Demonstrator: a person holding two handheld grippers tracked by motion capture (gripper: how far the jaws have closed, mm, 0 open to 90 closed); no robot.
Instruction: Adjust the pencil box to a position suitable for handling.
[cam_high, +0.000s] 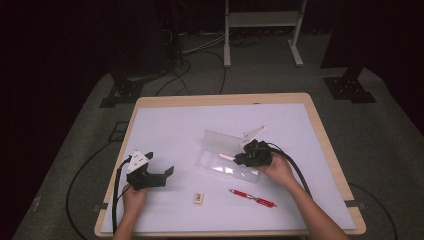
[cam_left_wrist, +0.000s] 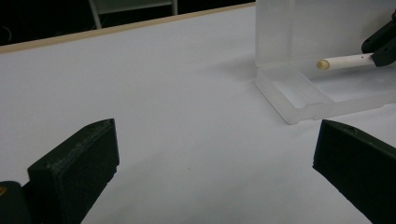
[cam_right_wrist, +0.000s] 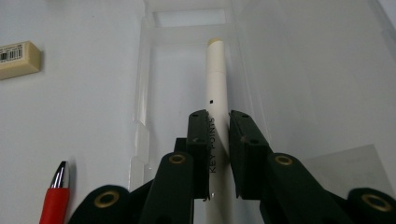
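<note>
Red pen (cam_high: 252, 197), eraser (cam_high: 198, 198) near clear case (cam_high: 225, 159)

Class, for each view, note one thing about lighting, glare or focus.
High view: the white table is brightly lit against dark surroundings. Left gripper view: its near jaws look soft. Right gripper view: the white pen is sharp, and the clear case looks washed out.

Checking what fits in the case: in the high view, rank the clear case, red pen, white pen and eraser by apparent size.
1. clear case
2. red pen
3. white pen, partly hidden in the right gripper's jaws, so unsure against the red pen
4. eraser
</note>
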